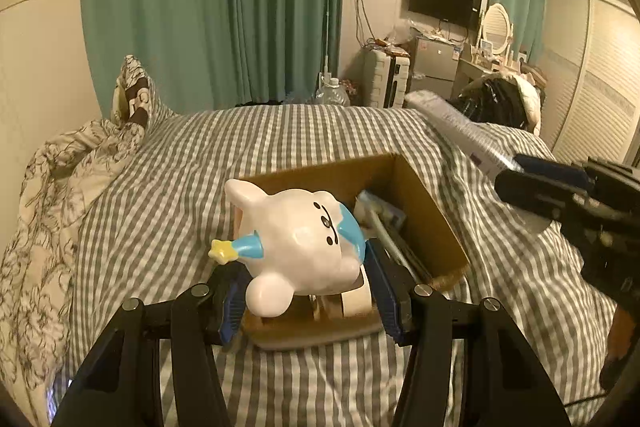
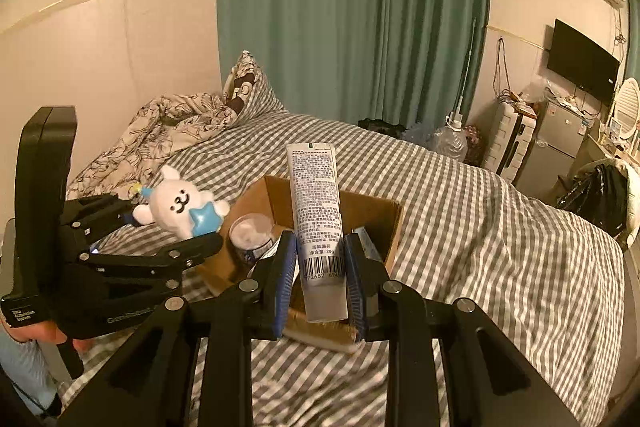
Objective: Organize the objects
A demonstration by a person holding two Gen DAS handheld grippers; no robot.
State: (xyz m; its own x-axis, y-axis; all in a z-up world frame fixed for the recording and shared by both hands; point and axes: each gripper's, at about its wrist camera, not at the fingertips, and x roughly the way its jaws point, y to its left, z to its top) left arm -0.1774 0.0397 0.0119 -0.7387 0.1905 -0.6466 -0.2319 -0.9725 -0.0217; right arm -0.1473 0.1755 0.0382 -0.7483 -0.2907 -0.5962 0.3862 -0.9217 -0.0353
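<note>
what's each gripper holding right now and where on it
The left gripper clamps the white bunny figurine around its lower body. The right gripper pinches the tube near its cap end, above the cardboard box.

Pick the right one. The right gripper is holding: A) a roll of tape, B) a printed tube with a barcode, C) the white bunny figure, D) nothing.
B: the right gripper is clamped on the printed tube, held above the cardboard box.
</note>
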